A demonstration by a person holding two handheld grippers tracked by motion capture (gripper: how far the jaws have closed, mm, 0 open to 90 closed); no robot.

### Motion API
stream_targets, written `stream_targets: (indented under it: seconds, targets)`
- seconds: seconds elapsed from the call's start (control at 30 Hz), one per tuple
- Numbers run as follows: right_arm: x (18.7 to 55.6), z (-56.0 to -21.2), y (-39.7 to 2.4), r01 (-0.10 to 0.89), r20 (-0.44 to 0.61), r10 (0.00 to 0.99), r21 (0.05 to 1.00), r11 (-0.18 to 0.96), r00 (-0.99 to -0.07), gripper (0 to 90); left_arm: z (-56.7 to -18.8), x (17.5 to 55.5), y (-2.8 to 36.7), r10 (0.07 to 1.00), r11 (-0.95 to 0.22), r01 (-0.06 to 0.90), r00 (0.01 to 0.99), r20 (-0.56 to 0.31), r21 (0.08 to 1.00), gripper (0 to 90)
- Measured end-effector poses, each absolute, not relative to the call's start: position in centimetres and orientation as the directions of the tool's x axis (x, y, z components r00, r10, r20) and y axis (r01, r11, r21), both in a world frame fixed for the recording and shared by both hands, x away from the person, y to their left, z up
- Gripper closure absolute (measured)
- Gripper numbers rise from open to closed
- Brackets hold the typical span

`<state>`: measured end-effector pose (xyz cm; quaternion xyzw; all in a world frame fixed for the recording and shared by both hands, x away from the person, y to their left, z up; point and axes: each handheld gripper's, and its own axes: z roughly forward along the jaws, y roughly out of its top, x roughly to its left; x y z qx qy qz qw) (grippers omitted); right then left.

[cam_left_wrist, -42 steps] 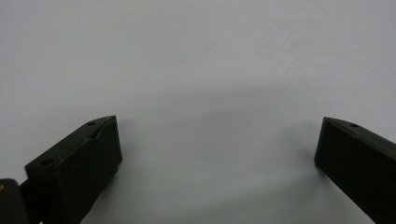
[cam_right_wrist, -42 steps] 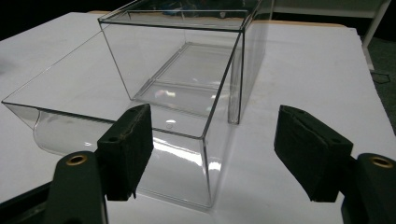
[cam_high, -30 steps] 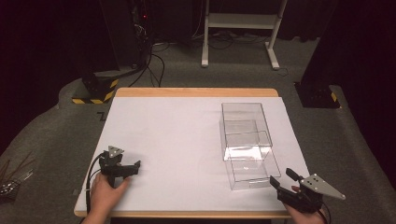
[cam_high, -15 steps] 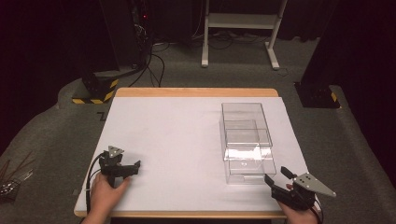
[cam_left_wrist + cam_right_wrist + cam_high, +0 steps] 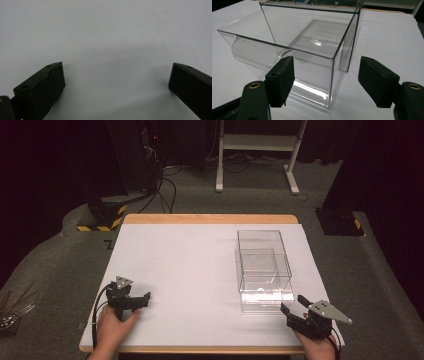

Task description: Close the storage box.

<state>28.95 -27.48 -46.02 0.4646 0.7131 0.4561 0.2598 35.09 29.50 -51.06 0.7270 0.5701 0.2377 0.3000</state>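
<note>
A clear plastic case (image 5: 264,251) stands on the right half of the white table (image 5: 190,265), with its clear drawer (image 5: 266,299) pulled partly out toward the near edge. My right gripper (image 5: 293,304) is open just at the drawer's near right corner. In the right gripper view, the drawer's (image 5: 312,75) front corner sits low between the spread jaws of the right gripper (image 5: 326,60), not touching either one. My left gripper (image 5: 145,299) rests open near the table's front left. Beneath the left gripper (image 5: 116,67) there is bare white surface, with nothing between its jaws.
The table has a wooden rim (image 5: 210,219) and stands on grey carpet. Beyond it are a white stand's legs (image 5: 255,142), black equipment with cables (image 5: 150,175) and a yellow-black striped base (image 5: 102,217). Thin sticks (image 5: 12,312) lie on the floor at the left.
My right gripper has moved left and slightly forward, closing on the drawer's front right corner. The left gripper and the case have stayed put.
</note>
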Motion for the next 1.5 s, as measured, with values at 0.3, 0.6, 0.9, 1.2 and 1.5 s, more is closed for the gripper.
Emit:
stream_targets:
  seconds: [0.3, 0.6, 0.9, 1.2, 1.5]
  targets:
    - [29.6, -46.1, -27.5, 0.434, 0.071, 0.896, 0.890, 0.142, -0.439, 29.1, -51.1, 35.1, 29.5, 0.971, -0.170, 0.686, 0.237, 0.003, 0.707, 0.7]
    - [30.5, -46.2, -27.4, 0.446, 0.075, 0.901, 0.884, 0.138, -0.427, 28.5, -51.1, 35.1, 29.5, 0.971, -0.170, 0.686, 0.237, 0.004, 0.707, 0.7]
    - [31.4, -46.3, -27.2, 0.448, 0.064, 0.905, 0.882, 0.146, -0.420, 28.2, -51.1, 35.1, 29.5, 0.971, -0.170, 0.686, 0.237, 0.003, 0.707, 0.7]
    - [32.5, -46.4, -27.1, 0.451, 0.067, 0.910, 0.882, 0.138, -0.410, 28.0, -51.1, 35.1, 29.5, 0.971, -0.170, 0.686, 0.237, 0.004, 0.707, 0.7]
    - [33.3, -46.5, -27.0, 0.452, 0.077, 0.913, 0.883, 0.125, -0.402, 28.1, -51.1, 35.1, 29.5, 0.972, -0.170, 0.686, 0.237, 0.004, 0.708, 0.7]
